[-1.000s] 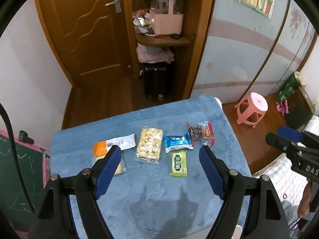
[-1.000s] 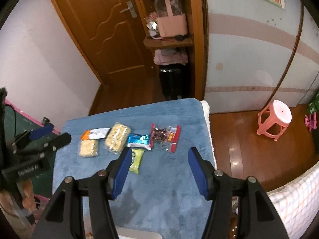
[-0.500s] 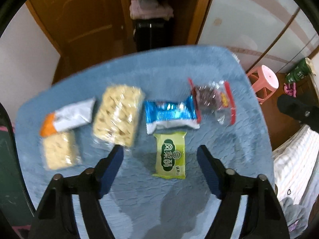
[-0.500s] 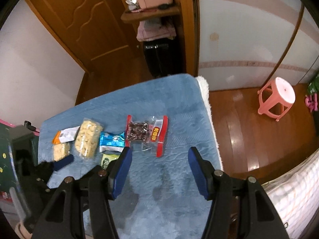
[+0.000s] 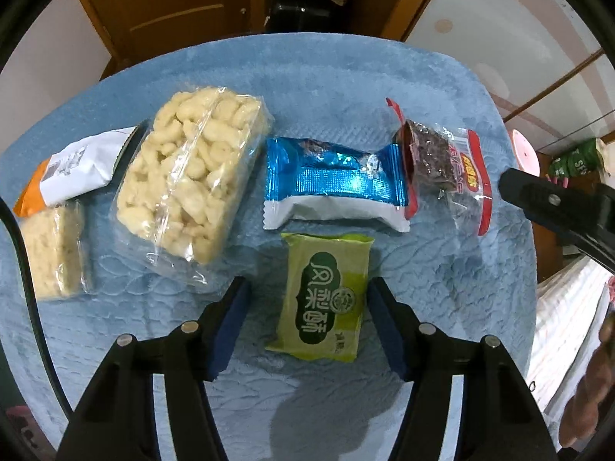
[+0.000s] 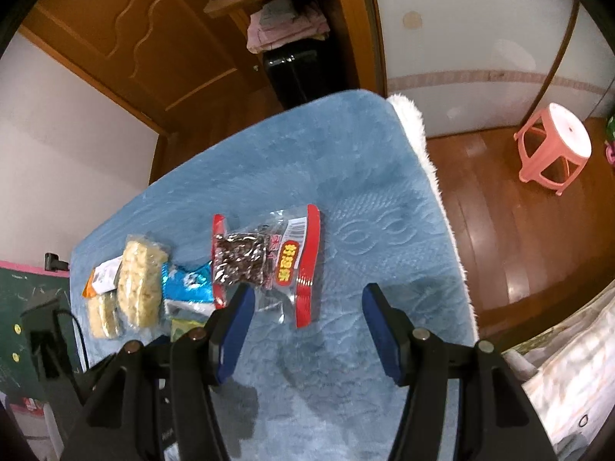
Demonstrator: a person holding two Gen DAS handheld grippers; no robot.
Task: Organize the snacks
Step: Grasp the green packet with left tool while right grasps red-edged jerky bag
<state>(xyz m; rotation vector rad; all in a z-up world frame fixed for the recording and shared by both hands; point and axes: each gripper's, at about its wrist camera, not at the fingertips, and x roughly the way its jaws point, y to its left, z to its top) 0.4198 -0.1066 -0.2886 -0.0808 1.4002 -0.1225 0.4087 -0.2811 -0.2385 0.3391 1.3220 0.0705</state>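
L tool (image 5: pixel 307 315) wide open, holds nothing, straddling green pack (image 5: pixel 324 301) at 6 o'clock of the snack row on the table (image 5: pixel 384 69). R tool (image 6: pixel 305 320) also open and empty, red-edged pack (image 6: pixel 269 259) at its 11 o'clock. All six packs flat on the table, none gripped; sorting barely begun, est.

- Left claw (image 5: pixel 309 319): jaws spread wide, blue pads (image 5: pixel 230 322) facing each other, nothing between them in contact; angled steeply downward.
- Right claw (image 6: pixel 307 330): jaws spread wide, holding nothing; tilted downward.
- Right claw's black tip visible at right edge of left wrist view.
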